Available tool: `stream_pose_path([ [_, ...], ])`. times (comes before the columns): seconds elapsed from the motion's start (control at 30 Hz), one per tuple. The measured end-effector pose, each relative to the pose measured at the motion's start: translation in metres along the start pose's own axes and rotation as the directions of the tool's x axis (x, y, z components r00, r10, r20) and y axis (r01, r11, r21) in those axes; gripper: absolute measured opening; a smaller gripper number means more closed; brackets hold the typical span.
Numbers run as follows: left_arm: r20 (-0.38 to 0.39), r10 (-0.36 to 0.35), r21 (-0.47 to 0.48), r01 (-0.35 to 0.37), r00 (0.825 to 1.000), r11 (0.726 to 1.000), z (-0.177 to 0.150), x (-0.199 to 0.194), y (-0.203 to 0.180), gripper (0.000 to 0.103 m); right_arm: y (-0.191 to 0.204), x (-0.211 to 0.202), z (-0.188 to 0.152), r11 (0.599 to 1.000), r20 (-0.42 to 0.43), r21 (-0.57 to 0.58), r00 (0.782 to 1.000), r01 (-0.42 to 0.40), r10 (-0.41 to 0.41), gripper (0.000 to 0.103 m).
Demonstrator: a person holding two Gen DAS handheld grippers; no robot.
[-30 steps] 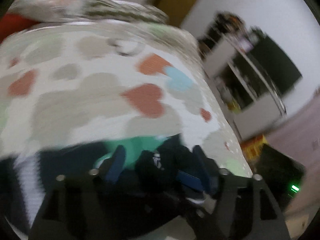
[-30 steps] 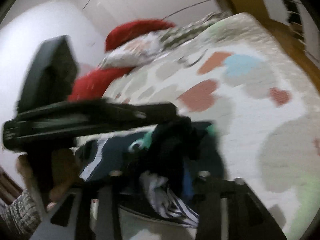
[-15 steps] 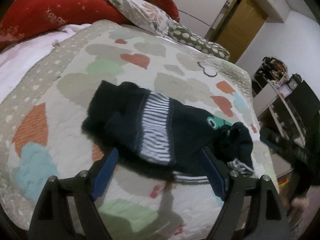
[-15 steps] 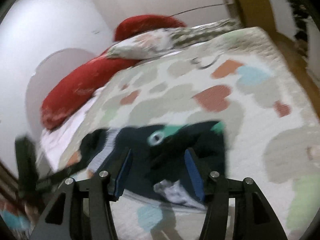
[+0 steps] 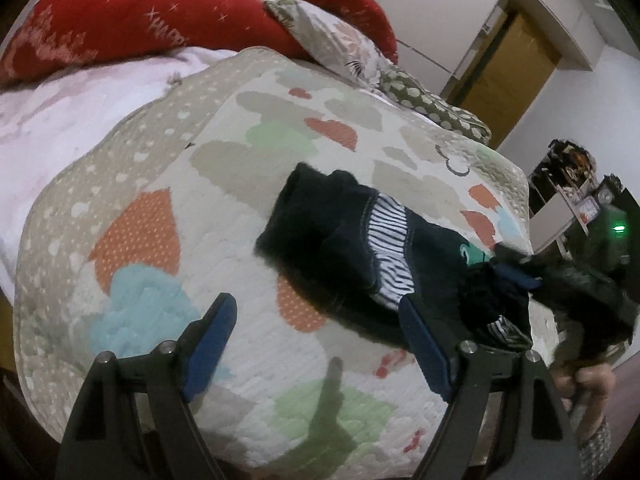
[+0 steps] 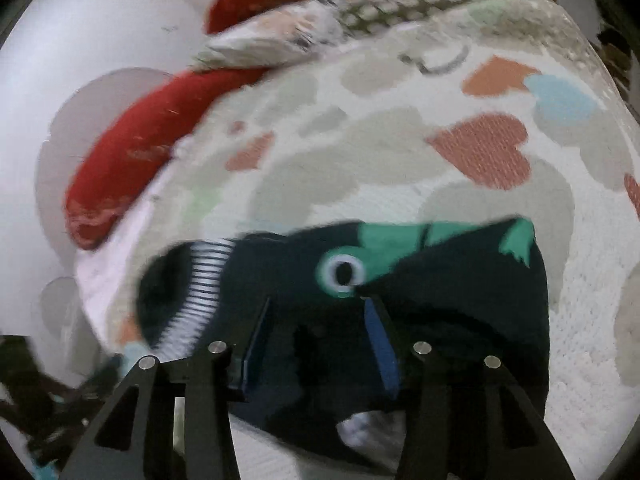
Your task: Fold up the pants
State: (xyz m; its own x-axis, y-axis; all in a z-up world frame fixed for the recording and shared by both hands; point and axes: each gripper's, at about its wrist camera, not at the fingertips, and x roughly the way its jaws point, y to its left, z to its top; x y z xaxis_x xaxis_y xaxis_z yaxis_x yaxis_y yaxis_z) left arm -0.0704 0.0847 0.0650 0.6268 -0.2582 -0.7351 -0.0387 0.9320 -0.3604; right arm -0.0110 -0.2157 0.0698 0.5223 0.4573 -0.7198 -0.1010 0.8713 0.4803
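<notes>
Dark navy pants (image 5: pixel 352 248) with a white striped band and a green cartoon patch lie crumpled on the heart-patterned quilt (image 5: pixel 168 184). In the left wrist view my left gripper (image 5: pixel 316 312) is open and empty, held above the quilt at the near edge of the pants. In the right wrist view the pants (image 6: pixel 460 280) fill the lower middle. My right gripper (image 6: pixel 320 312) is open, its blue pads low over the pants' near end. It also shows in the left wrist view (image 5: pixel 520 276) at the pants' right end.
Red pillows (image 5: pixel 132 20) and a patterned pillow (image 5: pixel 336 40) lie at the head of the bed. A wooden door (image 5: pixel 508 68) and a dark shelf unit (image 5: pixel 580 200) stand to the right. The bed's edge runs along the bottom.
My left gripper let go of the pants and pulled back to the left. My right gripper also opened, drew away, then came back close over the pants. The pants now lie on the quilt.
</notes>
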Motion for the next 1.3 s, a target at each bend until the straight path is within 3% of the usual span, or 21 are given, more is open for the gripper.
stream_pose_path([
  [0.13,0.004,0.010,-0.007,-0.010,1.000,1.000,-0.001,-0.001,0.001,0.082,0.015,-0.024,0.005,0.999,0.072,-0.029,0.997,0.026,-0.024,0.053],
  [0.2,0.024,0.034,-0.010,-0.034,0.999,0.999,-0.001,-0.005,0.003,0.082,0.020,-0.021,0.004,0.999,0.064,-0.029,0.998,0.026,-0.024,0.053],
  [0.3,0.039,0.073,-0.027,-0.072,0.997,0.997,0.000,-0.007,0.012,0.082,0.027,-0.004,-0.002,0.999,0.001,-0.034,1.000,0.018,-0.018,0.053],
  [0.47,-0.004,0.064,-0.139,-0.064,0.998,0.988,-0.001,0.004,0.045,0.082,0.051,0.025,-0.006,0.997,-0.106,-0.079,0.994,0.014,-0.023,0.053],
  [0.53,-0.015,0.055,-0.170,-0.057,0.998,0.984,-0.002,0.007,0.054,0.082,0.063,0.036,-0.001,0.996,-0.161,-0.078,0.987,-0.034,0.022,0.062],
  [0.6,-0.020,0.039,-0.182,-0.042,0.999,0.982,-0.004,0.007,0.058,0.082,0.083,0.055,0.008,0.989,-0.266,-0.071,0.958,-0.131,0.108,0.066],
  [0.67,-0.013,0.027,-0.184,-0.029,1.000,0.983,-0.004,0.005,0.060,0.082,0.109,0.076,0.014,0.983,-0.345,-0.105,0.933,-0.150,0.105,0.066],
  [0.73,0.000,0.016,-0.188,-0.016,1.000,0.982,-0.007,0.001,0.063,0.082,0.138,0.097,0.019,0.973,-0.389,-0.196,0.920,-0.120,0.035,0.068],
  [0.83,0.010,-0.006,-0.189,0.008,1.000,0.982,-0.009,-0.001,0.063,0.082,0.180,0.134,0.023,0.924,-0.400,-0.382,0.902,-0.002,-0.163,0.071],
  [0.93,0.013,-0.037,-0.182,0.039,0.999,0.983,-0.012,-0.001,0.058,0.082,0.203,0.176,0.018,0.883,-0.466,-0.468,0.836,0.043,-0.288,0.078],
  [0.97,0.013,-0.044,-0.176,0.046,0.999,0.983,-0.013,-0.001,0.056,0.082,0.207,0.192,0.013,0.861,-0.489,-0.503,0.799,0.069,-0.350,0.079],
  [1.03,0.016,-0.065,-0.162,0.067,0.998,0.985,-0.013,0.000,0.051,0.082,0.207,0.206,0.010,0.844,-0.502,-0.527,0.766,0.097,-0.402,0.080],
  [1.1,0.014,-0.085,-0.149,0.087,0.996,0.985,-0.012,0.003,0.045,0.082,0.206,0.208,0.010,0.841,-0.506,-0.532,0.758,0.101,-0.411,0.075],
  [1.13,0.011,-0.096,-0.136,0.096,0.995,0.986,-0.011,0.005,0.041,0.083,0.205,0.204,0.013,0.841,-0.494,-0.531,0.767,0.106,-0.409,0.057],
  [1.2,0.002,-0.117,-0.101,0.116,0.993,0.988,-0.009,0.013,0.030,0.087,0.204,0.195,0.015,0.828,-0.461,-0.548,0.785,0.116,-0.415,0.039],
  [1.23,-0.003,-0.123,-0.088,0.123,0.992,0.989,-0.007,0.017,0.025,0.087,0.203,0.190,0.016,0.825,-0.449,-0.553,0.793,0.115,-0.411,0.033],
  [1.3,-0.018,-0.138,-0.049,0.137,0.990,0.989,-0.004,0.027,0.012,0.087,0.202,0.180,0.017,0.821,-0.427,-0.563,0.815,0.099,-0.391,0.030],
])
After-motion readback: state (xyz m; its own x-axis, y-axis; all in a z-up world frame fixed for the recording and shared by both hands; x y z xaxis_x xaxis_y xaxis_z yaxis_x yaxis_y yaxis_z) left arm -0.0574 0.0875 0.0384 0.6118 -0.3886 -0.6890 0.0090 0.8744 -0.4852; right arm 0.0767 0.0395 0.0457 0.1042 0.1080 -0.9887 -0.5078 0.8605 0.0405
